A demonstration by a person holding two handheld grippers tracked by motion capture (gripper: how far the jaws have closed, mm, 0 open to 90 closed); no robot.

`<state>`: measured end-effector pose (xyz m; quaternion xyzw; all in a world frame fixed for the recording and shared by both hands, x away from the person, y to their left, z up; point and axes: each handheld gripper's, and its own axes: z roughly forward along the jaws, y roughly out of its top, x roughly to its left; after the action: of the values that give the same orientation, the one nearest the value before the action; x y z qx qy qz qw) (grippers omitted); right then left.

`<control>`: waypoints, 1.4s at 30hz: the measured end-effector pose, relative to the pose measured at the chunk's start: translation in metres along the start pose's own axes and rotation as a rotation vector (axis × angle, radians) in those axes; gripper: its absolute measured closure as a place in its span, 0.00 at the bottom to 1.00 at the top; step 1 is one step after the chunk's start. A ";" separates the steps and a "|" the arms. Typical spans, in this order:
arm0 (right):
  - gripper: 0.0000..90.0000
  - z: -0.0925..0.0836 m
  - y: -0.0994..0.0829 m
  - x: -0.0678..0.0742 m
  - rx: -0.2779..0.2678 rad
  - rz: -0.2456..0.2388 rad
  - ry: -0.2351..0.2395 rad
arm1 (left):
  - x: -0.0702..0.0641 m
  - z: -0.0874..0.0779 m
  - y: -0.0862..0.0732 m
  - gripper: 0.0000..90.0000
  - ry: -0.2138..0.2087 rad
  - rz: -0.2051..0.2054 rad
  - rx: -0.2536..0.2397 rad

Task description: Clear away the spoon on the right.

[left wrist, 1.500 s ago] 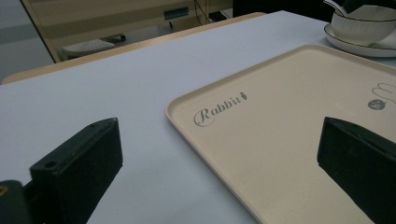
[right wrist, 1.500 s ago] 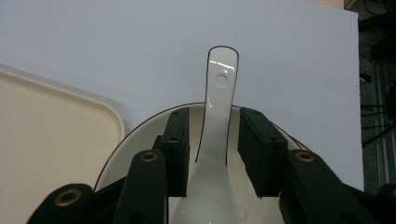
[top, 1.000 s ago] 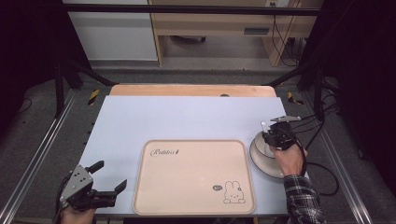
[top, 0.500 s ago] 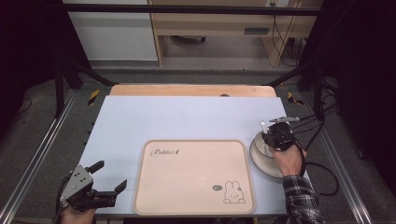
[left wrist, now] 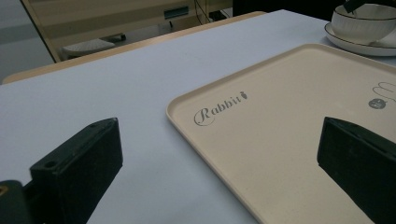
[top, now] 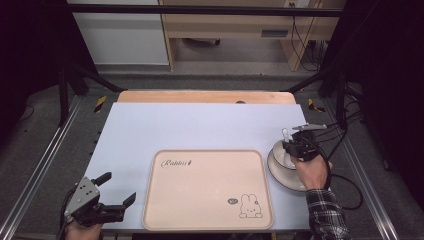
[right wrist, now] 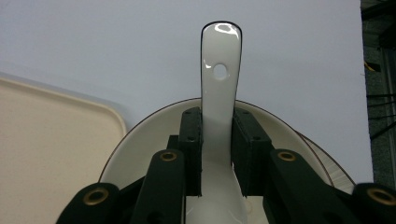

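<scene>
While the right gripper point(right wrist: 217, 154) clamps the glossy white ceramic spoon point(right wrist: 219, 88) by its handle over the white dark-rimmed bowl point(top: 281, 156), expect slippery, brittle glaze; grip mid-handle. Left gripper point(top: 107, 194) gapes, idle.

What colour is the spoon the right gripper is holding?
Glossy white spoon with a thin dark rim, clearest in the right gripper view.

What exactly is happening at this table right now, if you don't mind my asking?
A person works with a claw in each hand. The right claw is shut on a white spoon, its handle pointing up over a bowl on a plate. The left claw hangs open near the table's front corner. The rabbit tray lies between them with nothing on it.
</scene>
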<state>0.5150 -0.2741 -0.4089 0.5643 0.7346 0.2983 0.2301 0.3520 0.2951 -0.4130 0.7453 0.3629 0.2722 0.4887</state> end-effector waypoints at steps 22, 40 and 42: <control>0.83 -0.040 0.010 -0.004 -0.038 -0.012 0.035 | 0.000 0.000 0.000 0.00 0.005 -0.002 -0.006; 0.83 -0.069 0.014 0.000 -0.040 -0.035 0.071 | 0.000 0.000 0.000 0.00 0.010 0.000 -0.011; 0.83 -0.071 0.014 0.001 -0.040 -0.034 0.073 | 0.000 0.000 0.000 0.00 0.010 -0.001 -0.011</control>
<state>0.4764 -0.2834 -0.3480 0.5358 0.7458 0.3295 0.2192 0.3516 0.2949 -0.4127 0.7410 0.3640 0.2779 0.4912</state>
